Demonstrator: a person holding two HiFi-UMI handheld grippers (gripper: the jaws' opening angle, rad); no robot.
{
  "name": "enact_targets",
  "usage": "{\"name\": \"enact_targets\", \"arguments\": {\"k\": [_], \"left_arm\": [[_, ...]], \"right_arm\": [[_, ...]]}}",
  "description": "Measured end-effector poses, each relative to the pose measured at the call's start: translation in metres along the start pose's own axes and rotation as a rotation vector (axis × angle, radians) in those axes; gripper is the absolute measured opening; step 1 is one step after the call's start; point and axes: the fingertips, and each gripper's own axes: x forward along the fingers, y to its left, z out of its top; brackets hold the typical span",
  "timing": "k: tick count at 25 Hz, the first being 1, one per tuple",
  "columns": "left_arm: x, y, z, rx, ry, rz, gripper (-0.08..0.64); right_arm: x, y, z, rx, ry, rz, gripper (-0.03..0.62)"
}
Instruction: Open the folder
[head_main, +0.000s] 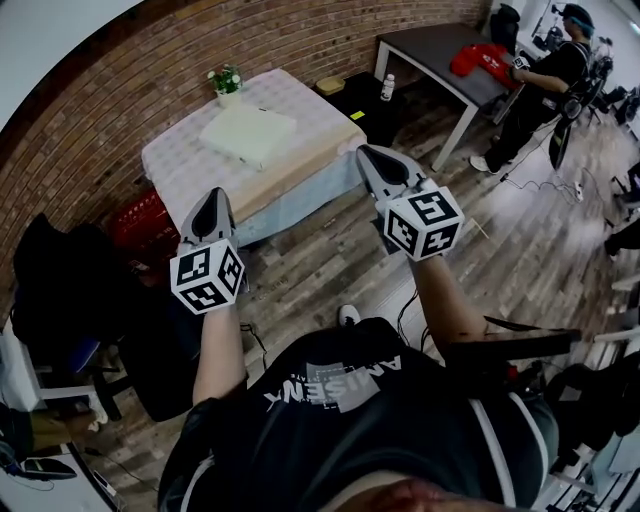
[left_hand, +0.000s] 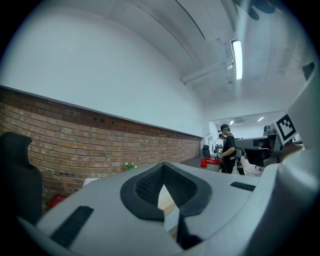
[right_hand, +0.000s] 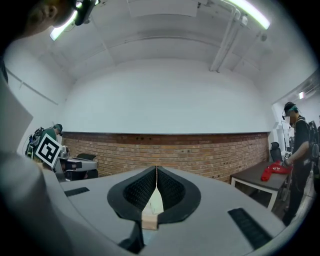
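A pale, closed folder (head_main: 250, 132) lies flat on the cloth-covered table (head_main: 180, 165) ahead, beside a small potted plant (head_main: 227, 82). My left gripper (head_main: 214, 196) is held level over the wooden floor, short of the table's near left corner, shut with nothing in it. My right gripper (head_main: 363, 152) reaches toward the table's near right corner, likewise shut and empty. In the left gripper view the closed jaws (left_hand: 162, 167) point at the brick wall, and the plant (left_hand: 130, 166) shows just beyond them. The right gripper view shows its jaws (right_hand: 156, 169) pressed together, a strip of table seen below the tips.
A dark table (head_main: 440, 45) at the back right carries a red cloth (head_main: 483, 58), and a person (head_main: 545, 80) stands at it. A bottle (head_main: 388, 88) sits on a low black stand. A red crate (head_main: 140, 222) and a black chair (head_main: 60, 290) stand to the left.
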Motion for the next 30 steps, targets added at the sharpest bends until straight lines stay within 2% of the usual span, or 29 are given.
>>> {"name": "enact_targets", "arguments": {"k": [15,30], "left_arm": [[0.101,-0.032,-0.007,0.025,0.054,0.083,0.011],[0.155,-0.053,-0.016,0.072,0.089,0.14,0.011]], "right_arm": [[0.055,-0.108,-0.008,0.032,-0.016,0.083,0.041],[0.095,-0.166,-0.025,0.058,-0.022,0.159,0.041]]}}
